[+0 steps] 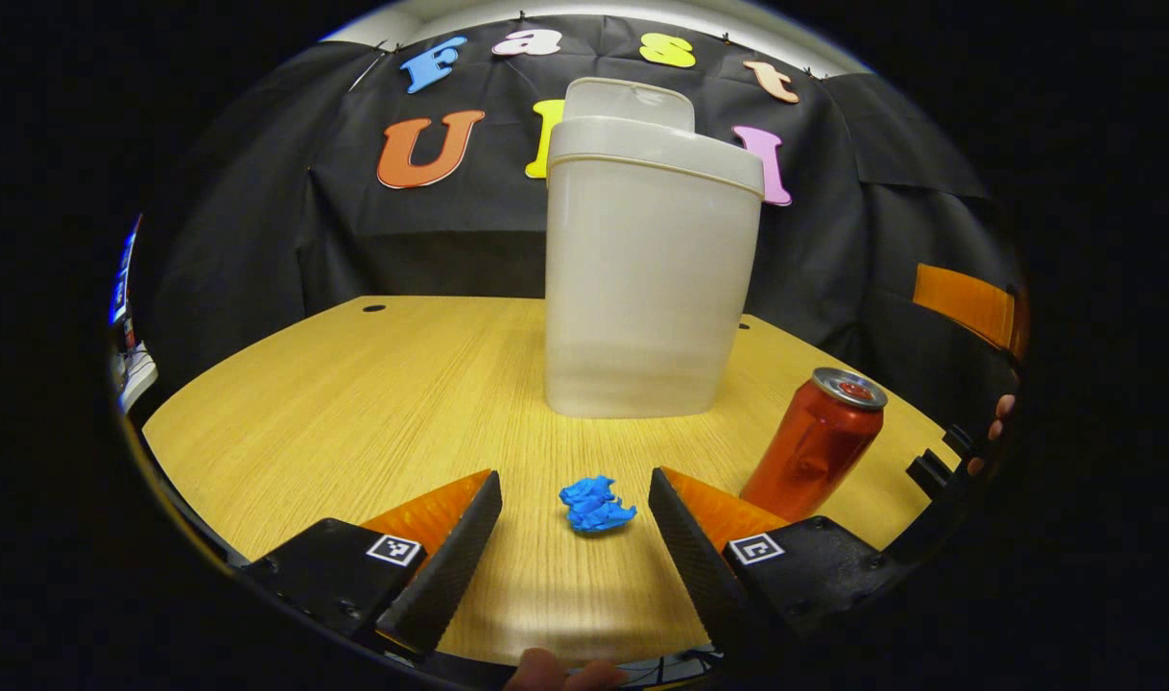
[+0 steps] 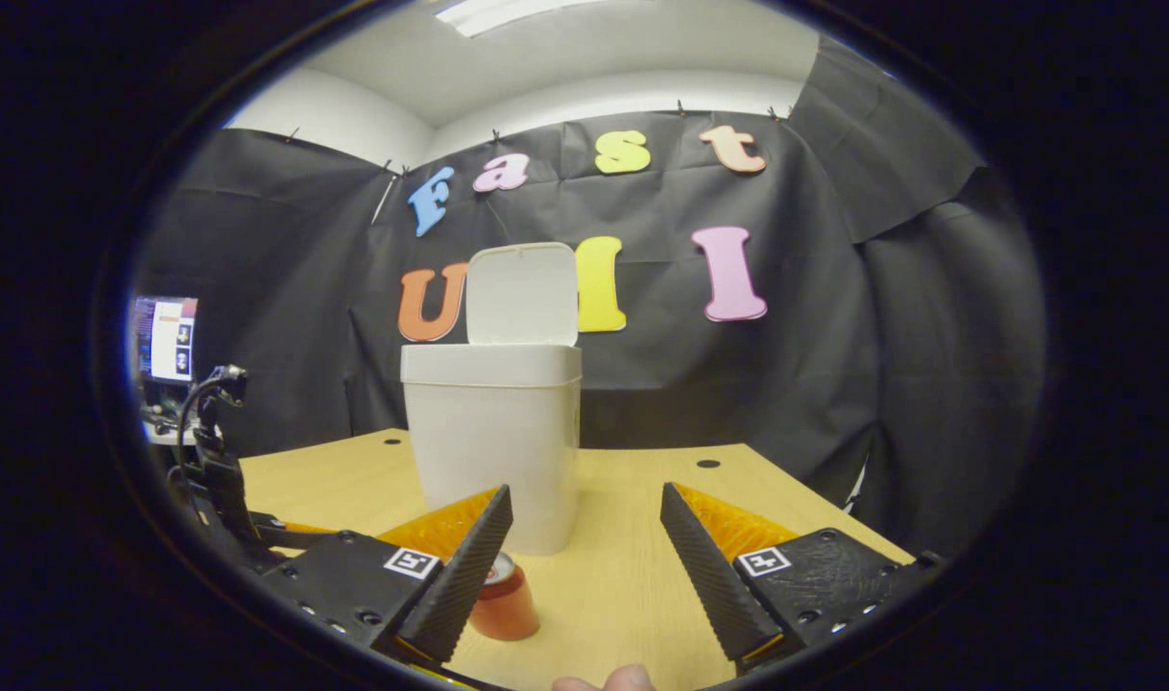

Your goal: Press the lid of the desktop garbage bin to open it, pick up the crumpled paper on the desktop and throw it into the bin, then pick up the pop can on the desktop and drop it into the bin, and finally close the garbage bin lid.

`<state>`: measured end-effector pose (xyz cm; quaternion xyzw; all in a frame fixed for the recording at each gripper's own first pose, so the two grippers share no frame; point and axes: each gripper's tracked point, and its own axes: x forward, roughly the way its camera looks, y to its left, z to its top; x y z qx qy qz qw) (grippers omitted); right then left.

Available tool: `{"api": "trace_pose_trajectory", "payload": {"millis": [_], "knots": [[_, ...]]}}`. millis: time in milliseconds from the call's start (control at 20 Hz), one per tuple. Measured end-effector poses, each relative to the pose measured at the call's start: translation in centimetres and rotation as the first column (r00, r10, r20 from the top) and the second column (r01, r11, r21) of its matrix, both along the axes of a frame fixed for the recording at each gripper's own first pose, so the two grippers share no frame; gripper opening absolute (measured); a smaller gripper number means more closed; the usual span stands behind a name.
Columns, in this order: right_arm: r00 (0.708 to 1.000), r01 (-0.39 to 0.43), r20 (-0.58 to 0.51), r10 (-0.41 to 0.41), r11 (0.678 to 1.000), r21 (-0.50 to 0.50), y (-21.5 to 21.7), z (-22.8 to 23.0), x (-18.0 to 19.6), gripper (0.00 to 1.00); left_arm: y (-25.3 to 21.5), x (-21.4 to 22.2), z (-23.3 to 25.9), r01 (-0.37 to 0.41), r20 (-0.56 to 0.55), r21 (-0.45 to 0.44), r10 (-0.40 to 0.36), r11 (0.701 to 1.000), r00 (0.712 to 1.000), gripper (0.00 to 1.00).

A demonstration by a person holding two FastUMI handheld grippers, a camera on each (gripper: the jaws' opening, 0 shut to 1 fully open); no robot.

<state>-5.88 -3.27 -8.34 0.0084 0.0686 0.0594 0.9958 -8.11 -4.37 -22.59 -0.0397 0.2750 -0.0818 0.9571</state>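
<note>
A white plastic bin (image 1: pixel 642 288) stands at the middle of the wooden table, its lid (image 1: pixel 628 103) swung up. In the right gripper view the same bin (image 2: pixel 493 432) shows its lid (image 2: pixel 522 293) upright. A blue crumpled paper (image 1: pixel 594 505) lies on the table between the fingers of my open left gripper (image 1: pixel 575 504), touching neither. A red pop can (image 1: pixel 815 441) stands upright to the right of the paper. My right gripper (image 2: pixel 584 537) is open above the table, with the can (image 2: pixel 503 600) low beside its left finger.
The wooden table (image 1: pixel 354 403) has small holes near its far edge. Black cloth closes the back and sides. At the right of the left gripper view, part of the other gripper (image 1: pixel 940 470) and fingertips of a hand show. A screen (image 2: pixel 167 336) stands at the far left.
</note>
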Motion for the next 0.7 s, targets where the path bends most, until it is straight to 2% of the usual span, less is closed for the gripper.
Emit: {"api": "trace_pose_trajectory", "payload": {"millis": [300,450,550,650,700], "knots": [[1.0,0.001,-0.031,0.0,1.0,0.017,-0.6,-1.6,-0.5,0.96,-0.4,0.2,-2.6,-0.013,-0.075,-0.003,0.012,1.0,0.997,1.0],[0.999,-0.001,-0.034,0.001,1.0,0.005,-0.5,-2.1,-0.7,0.96,-0.1,0.6,-2.6,-0.019,-0.062,0.014,0.02,1.0,0.998,0.97],[0.999,-0.001,-0.038,0.001,1.0,0.011,-0.4,-2.2,-0.8,0.96,0.3,0.8,-2.5,-0.024,-0.054,0.035,0.026,0.999,0.998,0.92],[0.999,-0.002,-0.035,0.002,1.0,0.018,-0.3,-2.1,-1.2,0.96,0.6,0.8,-2.7,-0.031,-0.053,0.06,0.034,0.998,0.998,0.82],[1.0,0.0,-0.03,0.0,1.0,0.017,-0.3,-1.9,-1.3,0.96,0.8,0.9,-2.8,-0.039,-0.052,0.065,0.043,0.997,0.998,0.74]]}}
